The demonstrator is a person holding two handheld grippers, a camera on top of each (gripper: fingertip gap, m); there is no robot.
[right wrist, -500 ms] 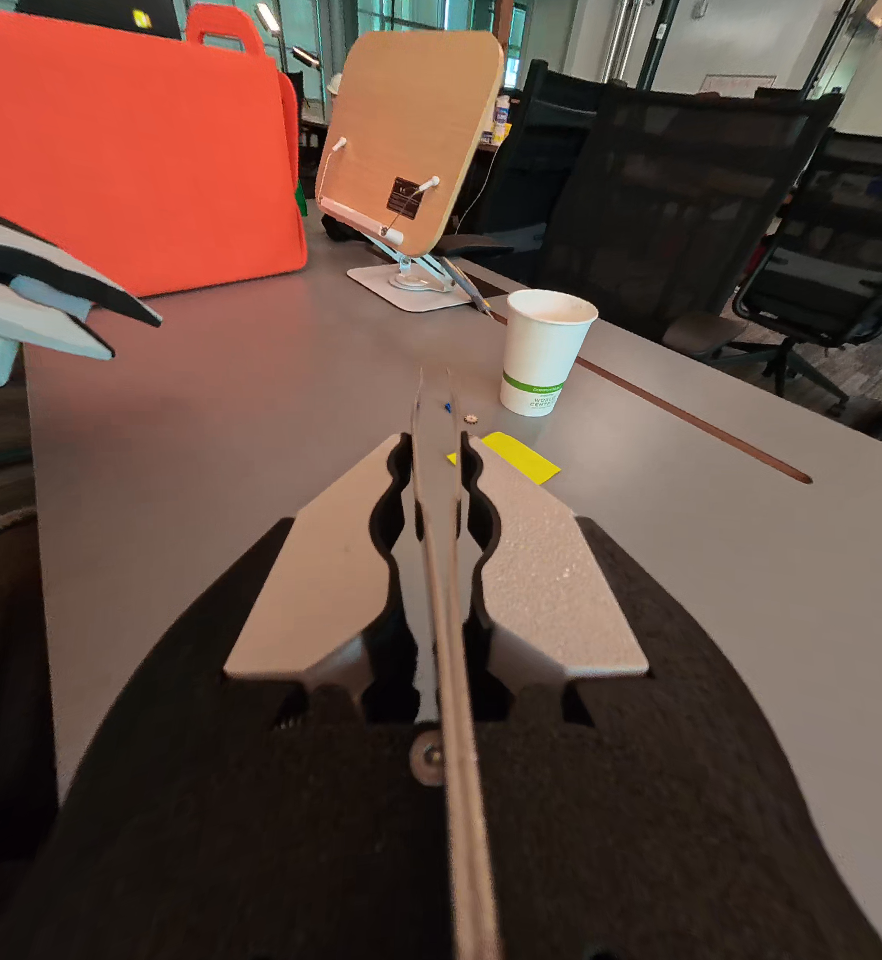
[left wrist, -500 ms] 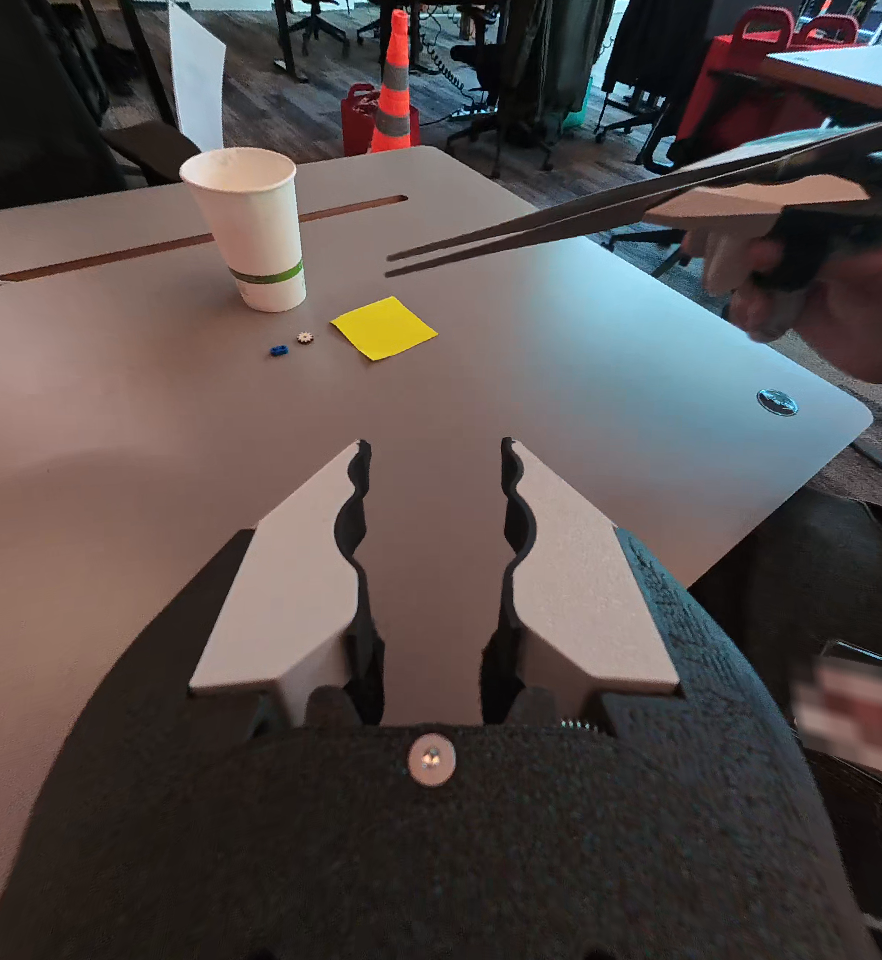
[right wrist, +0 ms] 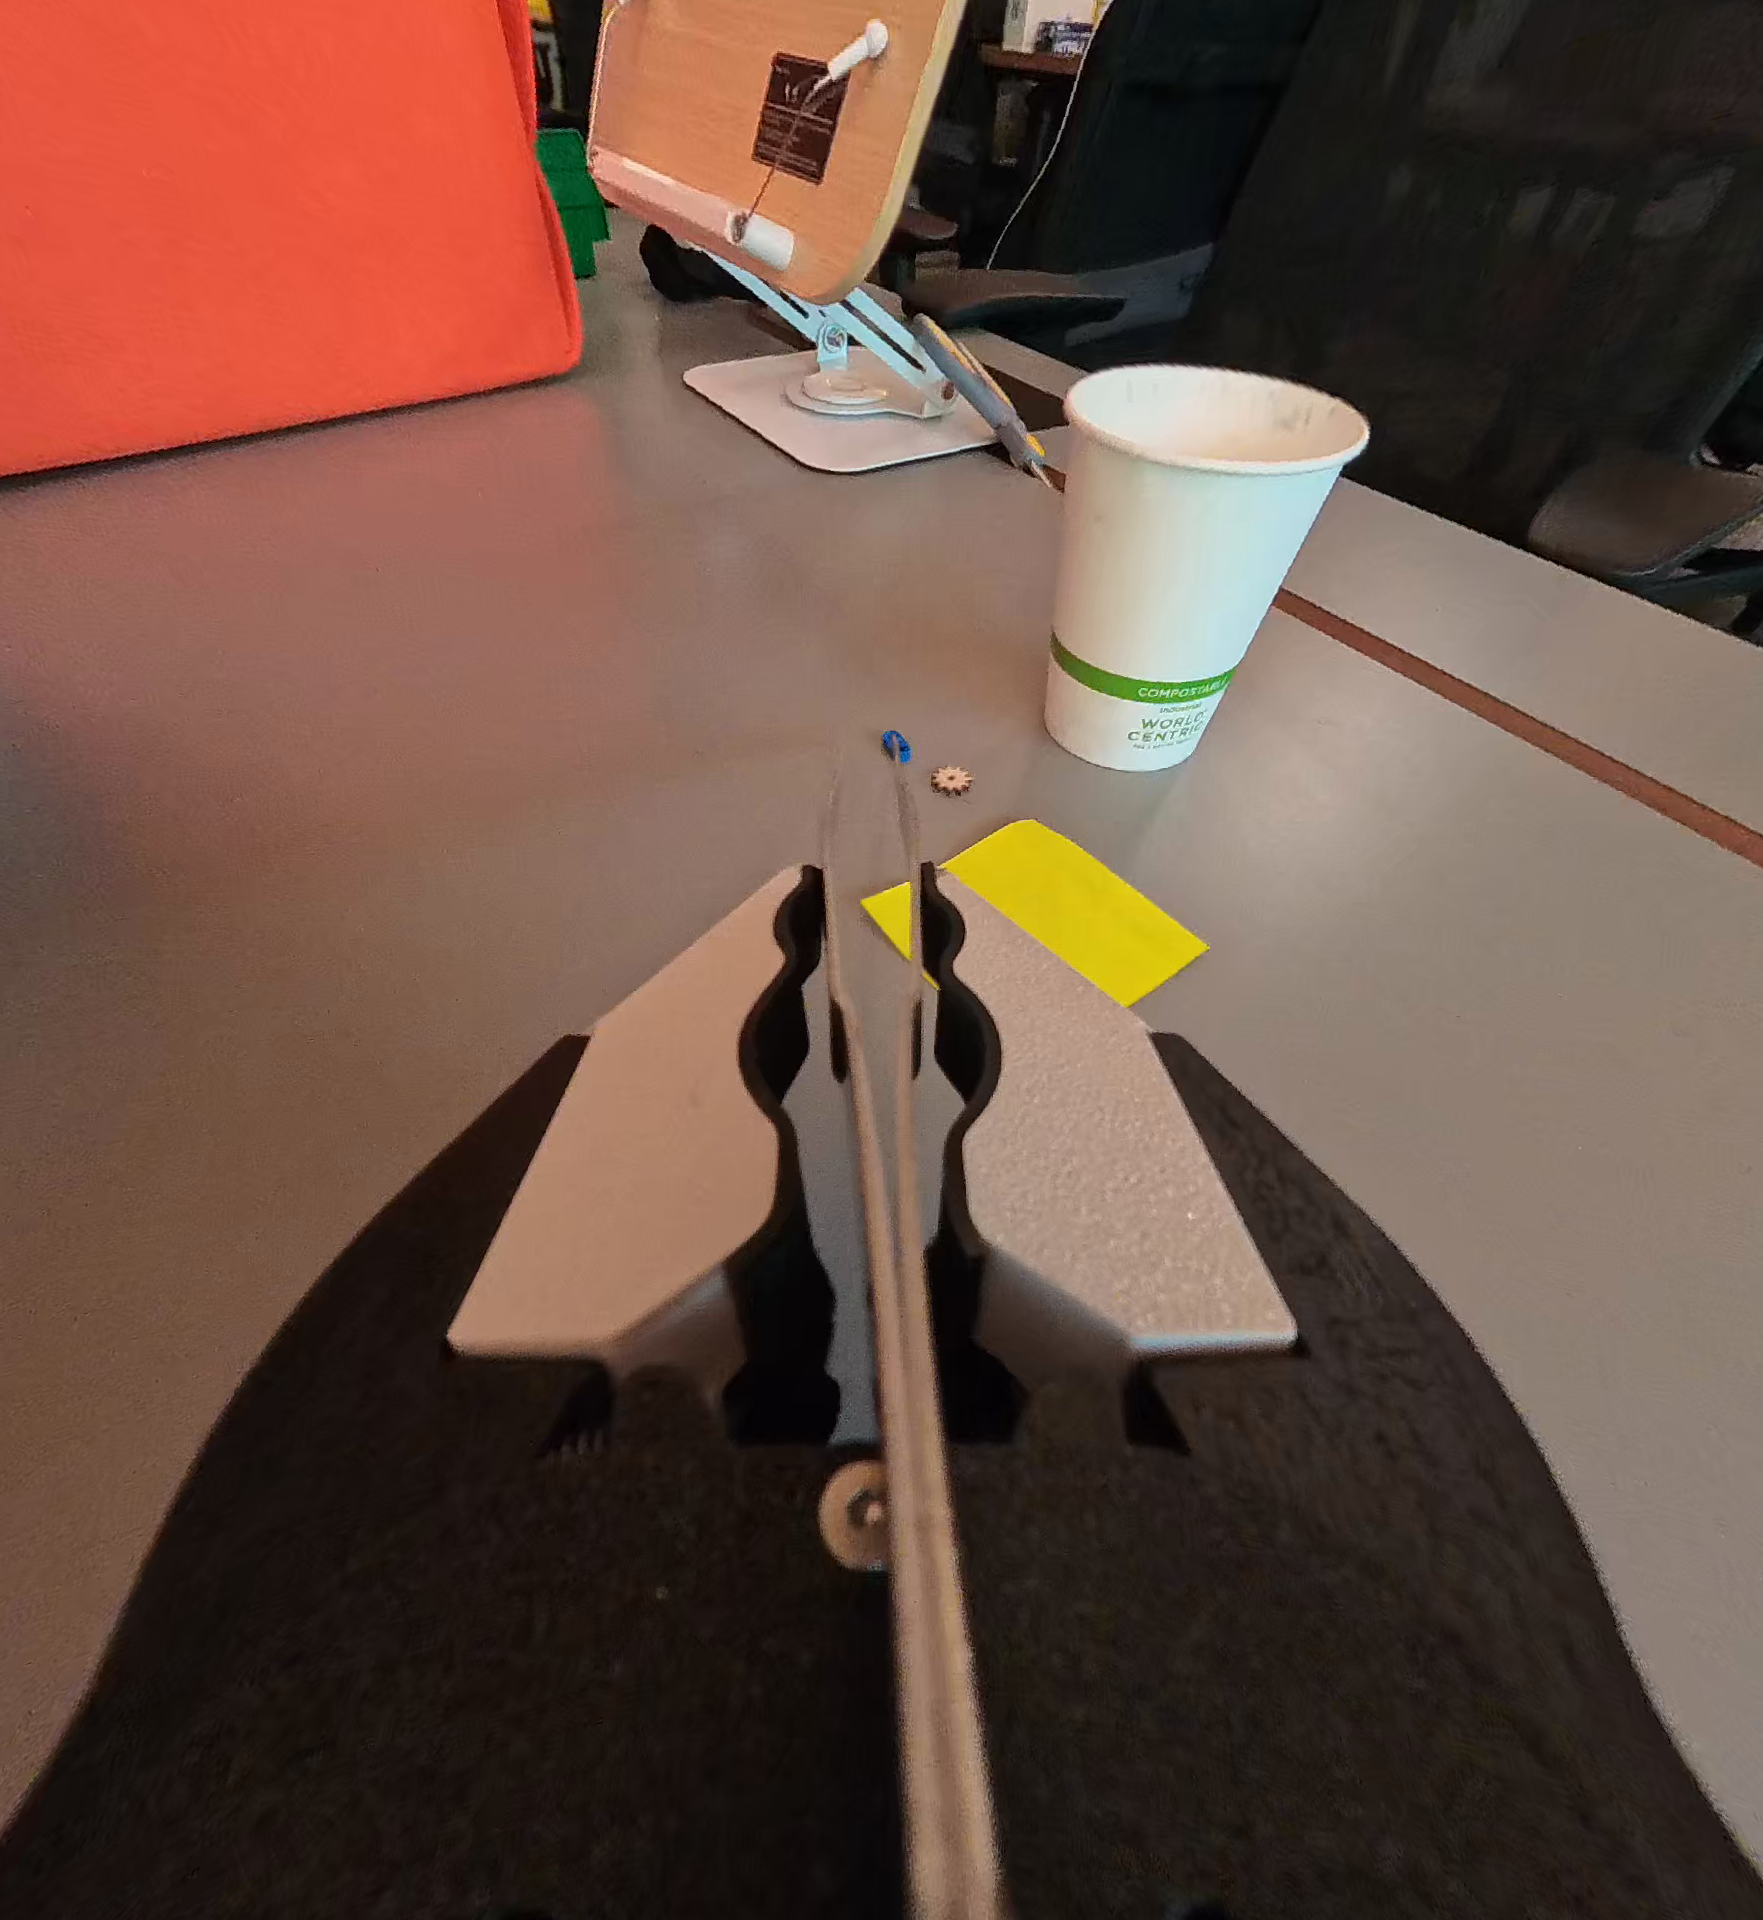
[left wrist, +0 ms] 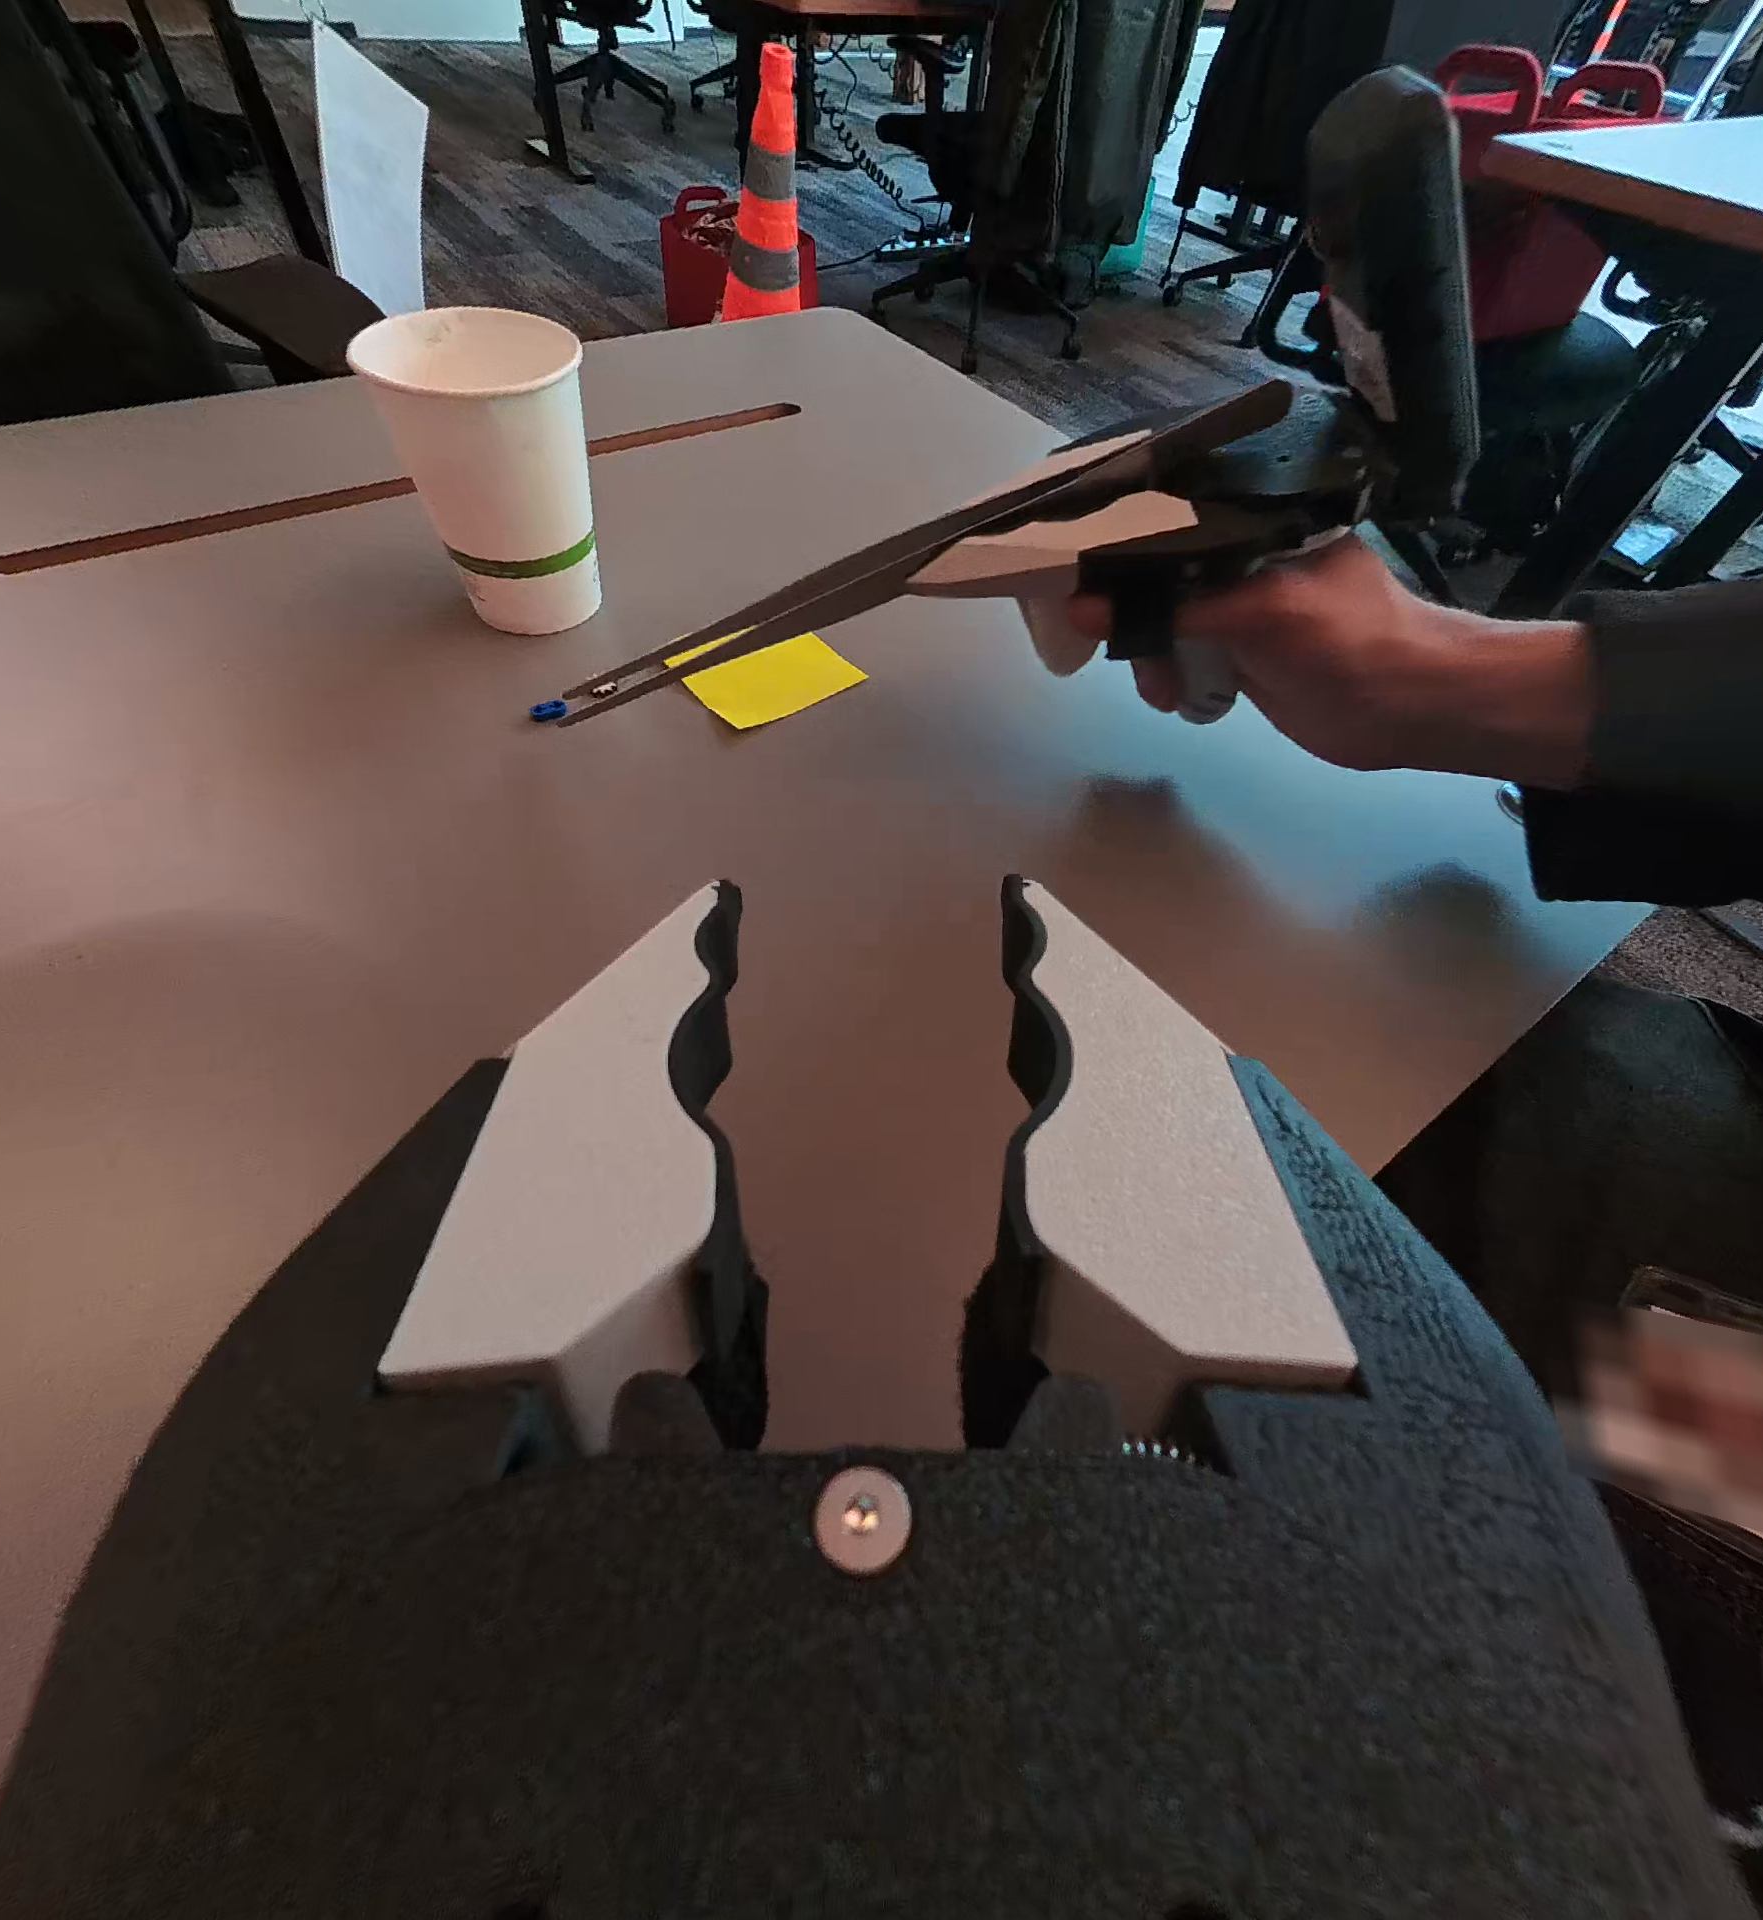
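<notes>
Right gripper [right wrist: 869,883] pinches long tweezers [right wrist: 872,935], tips beside a blue bead [right wrist: 896,744] and small gear [right wrist: 951,780]; left gripper [left wrist: 866,894] hovers spread, empty

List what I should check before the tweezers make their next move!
1. The right tongs shut on the tweezers: ok.
2. Tweezer tips apart: ok.
3. The blue piece between the tips: not ok, it lies at one tip's end.
4. Tip touching the blue piece: cannot tell.
5. The small gear outside the tips: ok.
6. The left tongs open and empty: ok.
</notes>
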